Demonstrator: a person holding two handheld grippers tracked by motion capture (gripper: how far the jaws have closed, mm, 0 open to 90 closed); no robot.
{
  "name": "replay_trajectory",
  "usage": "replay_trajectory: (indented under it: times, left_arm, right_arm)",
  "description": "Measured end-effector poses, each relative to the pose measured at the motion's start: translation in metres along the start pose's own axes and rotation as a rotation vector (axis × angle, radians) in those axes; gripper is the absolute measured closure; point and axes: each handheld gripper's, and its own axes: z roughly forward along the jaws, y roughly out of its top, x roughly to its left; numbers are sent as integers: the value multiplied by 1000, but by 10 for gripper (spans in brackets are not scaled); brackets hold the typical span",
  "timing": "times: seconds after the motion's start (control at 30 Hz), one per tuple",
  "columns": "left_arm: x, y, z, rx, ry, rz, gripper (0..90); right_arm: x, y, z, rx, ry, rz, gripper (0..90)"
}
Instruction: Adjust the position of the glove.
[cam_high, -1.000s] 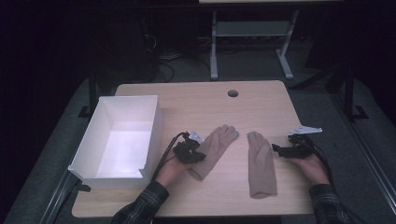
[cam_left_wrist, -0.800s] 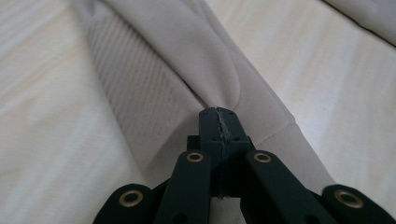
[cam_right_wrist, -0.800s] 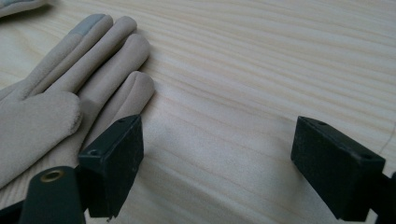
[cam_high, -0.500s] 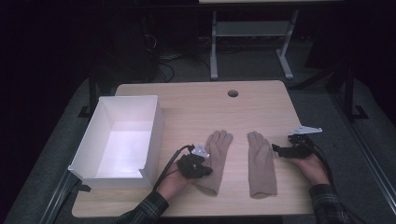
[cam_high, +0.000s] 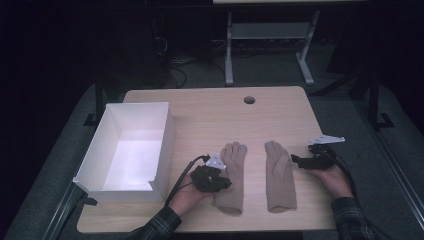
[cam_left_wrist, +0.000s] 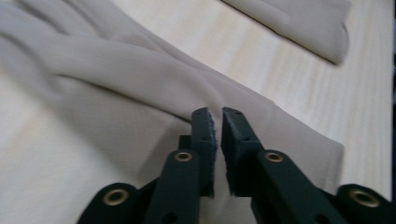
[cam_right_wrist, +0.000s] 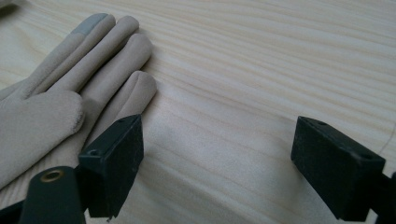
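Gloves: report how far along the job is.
Done: the left glove and the right glove lie flat, side by side on the table. In hand: the left gripper is over the left glove, its jaws just opening, nothing pinched; the right gripper waits wide open. Left: probably boxing them, since the white box is empty.

Pretty dark room overall, most of the light lands on the light wood table (cam_high: 210, 112), which has a round cable hole (cam_high: 249, 100) near its far edge. A white open box (cam_high: 125, 172) sits on the left side of it. Underneath is grey carpet (cam_high: 350, 125). Behind the table there's a grey metal frame on legs (cam_high: 267, 37), and a tangle of cables (cam_high: 177, 62) lies on the floor in the shadows.
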Motion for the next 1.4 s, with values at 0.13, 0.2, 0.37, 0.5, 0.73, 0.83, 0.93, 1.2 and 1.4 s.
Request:
replay_trajectory:
  times: [0.13, 0.2, 0.37, 0.5, 0.73, 0.83, 0.93, 1.2, 1.4]
  left_arm:
    - [13, 1, -4, -26, 70, -53, 669]
    - [21, 1, -4, -16, 96, -60, 631]
    - [37, 5, 0, -30, 147, -83, 579]
    - [46, 6, 7, -35, 157, -105, 583]
    - [48, 4, 16, 2, 145, -97, 636]
    - [46, 3, 18, -2, 125, -104, 734]
    - [44, 3, 19, -3, 119, -101, 816]
    - [45, 3, 18, -4, 112, -105, 868]
    - [45, 3, 18, 1, 114, -96, 869]
  right_arm:
    - [0, 0, 0, 0, 0, 0, 167]
    - [0, 0, 0, 0, 0, 0, 167]
    - [0, 0, 0, 0, 0, 0, 167]
    - [0, 0, 0, 0, 0, -1, 167]
    - [0, 0, 0, 0, 0, -2, 167]
    - [0, 0, 0, 0, 0, -1, 167]
    - [0, 0, 0, -1, -1, -1, 197]
    - [4, 2, -17, -23, 83, -14, 638]
    - [21, -1, -34, -8, 196, -64, 899]
